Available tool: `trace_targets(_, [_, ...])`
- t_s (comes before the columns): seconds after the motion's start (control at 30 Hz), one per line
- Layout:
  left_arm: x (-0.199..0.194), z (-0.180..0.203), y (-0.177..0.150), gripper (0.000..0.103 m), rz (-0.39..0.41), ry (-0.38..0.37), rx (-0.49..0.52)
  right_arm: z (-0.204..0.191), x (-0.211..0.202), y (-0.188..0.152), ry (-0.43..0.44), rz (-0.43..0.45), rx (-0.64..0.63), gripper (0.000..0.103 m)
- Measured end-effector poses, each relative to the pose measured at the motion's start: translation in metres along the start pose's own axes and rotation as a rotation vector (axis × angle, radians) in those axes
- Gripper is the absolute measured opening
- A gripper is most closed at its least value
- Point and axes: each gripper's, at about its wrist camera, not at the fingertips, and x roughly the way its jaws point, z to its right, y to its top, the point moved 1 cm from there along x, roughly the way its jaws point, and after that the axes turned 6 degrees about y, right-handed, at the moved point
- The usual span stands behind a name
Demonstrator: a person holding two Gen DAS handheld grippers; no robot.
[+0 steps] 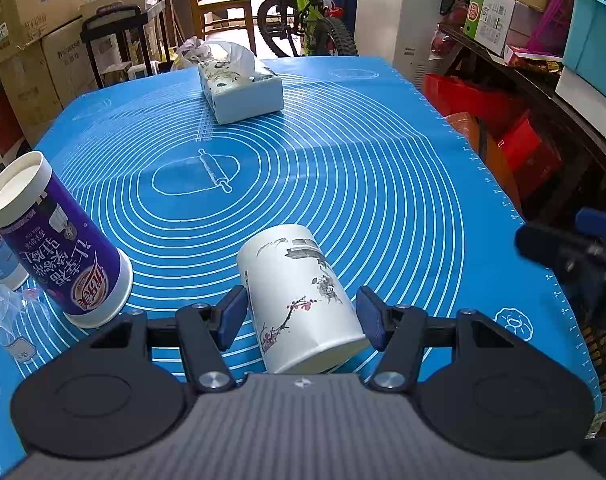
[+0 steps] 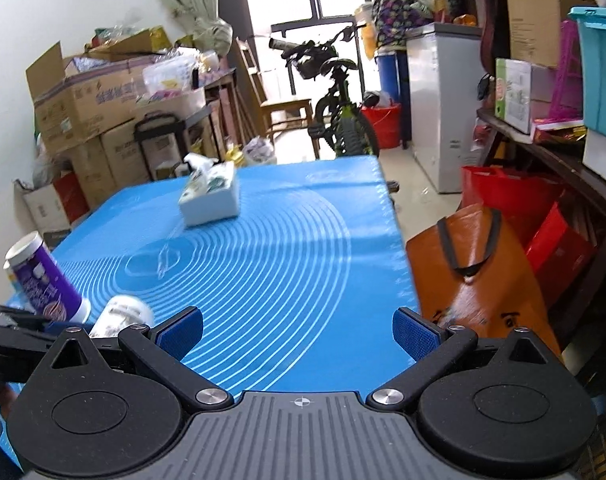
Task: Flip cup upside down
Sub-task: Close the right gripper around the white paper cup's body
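Left wrist, white ink-painted cup [image 1: 299, 296], upside down

We see a white paper cup [image 1: 299, 300] printed with ink-style plum blossoms and dark brushwork. It stands inverted on the blue baking mat [image 1: 343, 184], wide rim down and closed base up, leaning slightly in this view. It sits near the mat's near edge, roughly midway along it.

Cluttered home storage room: stacked cardboard boxes [image 1: 31, 20], parked bicycle [image 1: 307, 12], wooden chair [image 1: 223, 8], chest freezer [image 2: 443, 108], loaded shelves [image 1: 543, 80], table under blue baking mat [image 1: 343, 184].
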Motion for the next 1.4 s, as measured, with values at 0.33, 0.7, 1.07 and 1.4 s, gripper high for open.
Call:
trace_targets(0.33, [0.015,0.007,0.000,0.077,-0.012,-0.030,0.047,-0.006,0.001,-0.008,-0.016,-0.044,0.037,0.100])
trace_targets(0.7, [0.018,0.010,-0.001,0.088,-0.014,-0.029,0.045,0.000,0.000,-0.006,-0.032,-0.045,0.041,0.100])
trace_targets(1.07, [0.016,0.005,0.001,0.088,-0.011,-0.042,0.021,0.001,-0.004,-0.006,-0.028,-0.038,0.045,0.100])
trace_targets(1.4, [-0.038,-0.025,0.009,0.097,0.181,0.007,0.001,-0.017,0.006,0.014,0.068,-0.060,0.057,0.100])
